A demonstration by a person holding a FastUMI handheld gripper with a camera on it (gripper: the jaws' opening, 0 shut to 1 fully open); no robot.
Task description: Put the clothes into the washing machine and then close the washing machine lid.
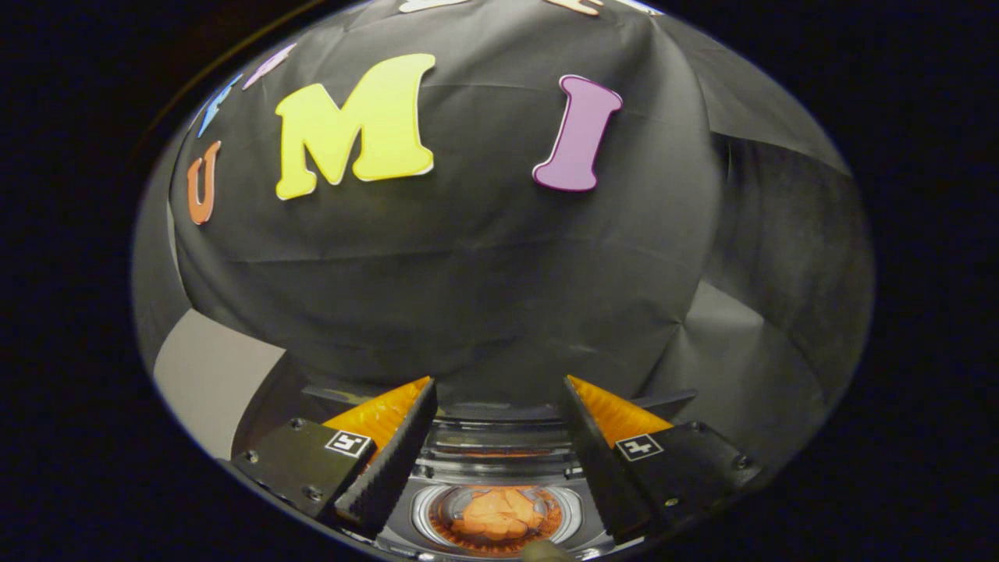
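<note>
Orange cloth (499, 515), crumpled into a lump, lies inside the drum of a small washing machine (499, 453) seen from above; the clothes appear to be already loaded, so the step in hand is judged to be the closing of the lid. The claw (497, 385) stands wide open, holds nothing, and its two fingers flank the machine's opening, one to each side of the drum, with the cloth between and below them. The fingertips reach past the far rim of the machine toward the black cloth wall of the booth. A dark raised edge behind the drum, just beyond the fingertips, may be the lid standing open; the view is too cramped to confirm this, and neither the hinge nor the lid's free edge can be made out. The counter beneath the machine cannot be made out either. Recommendation: before any contact, verify that no fold of the cloth hangs over the drum rim, since a trapped edge would stop the lid seating. The claw is best raised clear of the drum, brought behind or above the lid's free edge, and used to push the lid down with one finger or with narrowed fingers, in a slow arc following the hinge. Risk noted: a fast push could shift the light machine.
</note>
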